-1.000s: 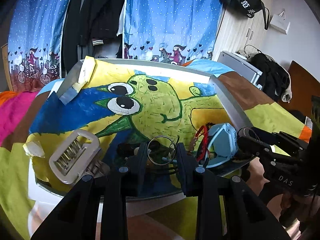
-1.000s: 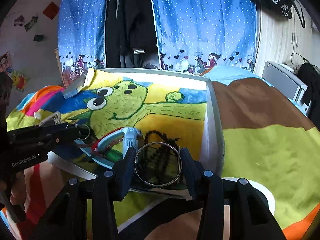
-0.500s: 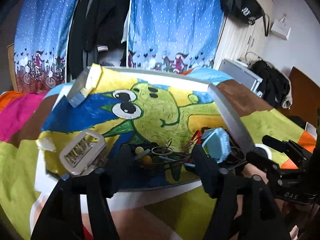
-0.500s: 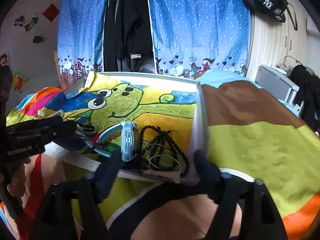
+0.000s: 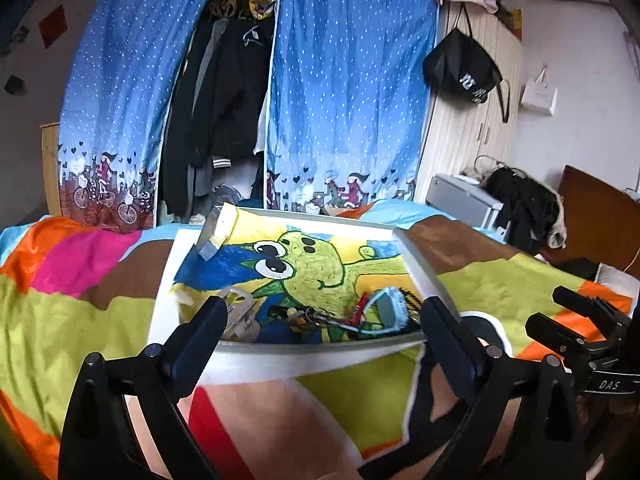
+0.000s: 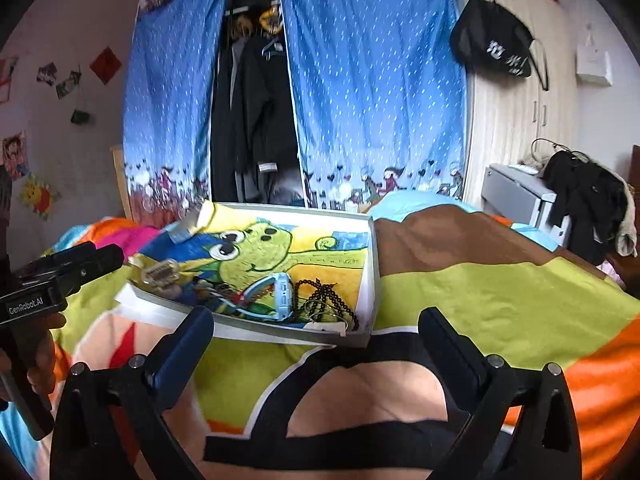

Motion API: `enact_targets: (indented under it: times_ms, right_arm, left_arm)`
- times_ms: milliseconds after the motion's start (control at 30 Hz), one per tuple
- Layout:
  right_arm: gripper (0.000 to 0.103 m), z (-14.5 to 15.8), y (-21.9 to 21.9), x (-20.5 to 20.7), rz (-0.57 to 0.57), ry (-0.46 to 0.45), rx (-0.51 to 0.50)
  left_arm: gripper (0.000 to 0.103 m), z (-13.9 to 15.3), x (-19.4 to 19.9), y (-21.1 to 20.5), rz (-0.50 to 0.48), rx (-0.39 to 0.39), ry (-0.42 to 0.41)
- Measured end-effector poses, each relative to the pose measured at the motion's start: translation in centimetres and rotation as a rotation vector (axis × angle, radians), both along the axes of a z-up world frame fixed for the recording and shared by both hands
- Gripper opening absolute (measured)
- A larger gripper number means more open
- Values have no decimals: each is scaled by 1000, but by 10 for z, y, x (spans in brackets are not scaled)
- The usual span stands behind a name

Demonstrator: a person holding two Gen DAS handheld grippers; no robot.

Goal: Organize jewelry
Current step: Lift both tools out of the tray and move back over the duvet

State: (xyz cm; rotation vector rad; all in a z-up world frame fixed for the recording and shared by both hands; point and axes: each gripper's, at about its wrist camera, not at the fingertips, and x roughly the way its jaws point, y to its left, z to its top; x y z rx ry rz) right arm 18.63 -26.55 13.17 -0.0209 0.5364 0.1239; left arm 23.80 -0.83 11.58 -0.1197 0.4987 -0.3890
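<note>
Bright cartoon paper lines the shallow tray (image 6: 370, 280) on the patchwork blanket (image 6: 500, 292), and along its near edge lies the jewelry we are sorting. A second ago each tool clasped a thin metal ring; now both rings are down in the tray, and both tools have pulled back and up. The left gripper (image 5: 322, 328) and the right gripper (image 6: 316, 332) stand with jaws spread wide and nothing between them. We judge that drop done and the next pick not yet begun.

From the right camera, the black bead string (image 6: 334, 294) sits at the tray's near right corner with a wire ring (image 6: 320, 312) over it. Just left is the blue watch (image 6: 276, 288), and the grey buckle (image 6: 160, 274) lies towards the near left corner.

From the left camera, the middle of the near edge is a tangle (image 5: 308, 316) of small pieces. We cannot separate its items or pick out the ring released there. The tray's near rim hides the lowest pieces, and motion blur softens the right view.
</note>
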Motion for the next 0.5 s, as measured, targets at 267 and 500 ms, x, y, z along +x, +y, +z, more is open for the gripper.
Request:
enact_targets:
  times_ms: [267, 500]
  right_arm:
    - [103, 12, 3, -67, -15, -25, 28]
    - [103, -1, 7, -125, -25, -26, 27]
  left_arm:
    - [95, 15, -63, 10, 21, 13, -8]
    - [95, 3, -123, 25, 39, 55, 32]
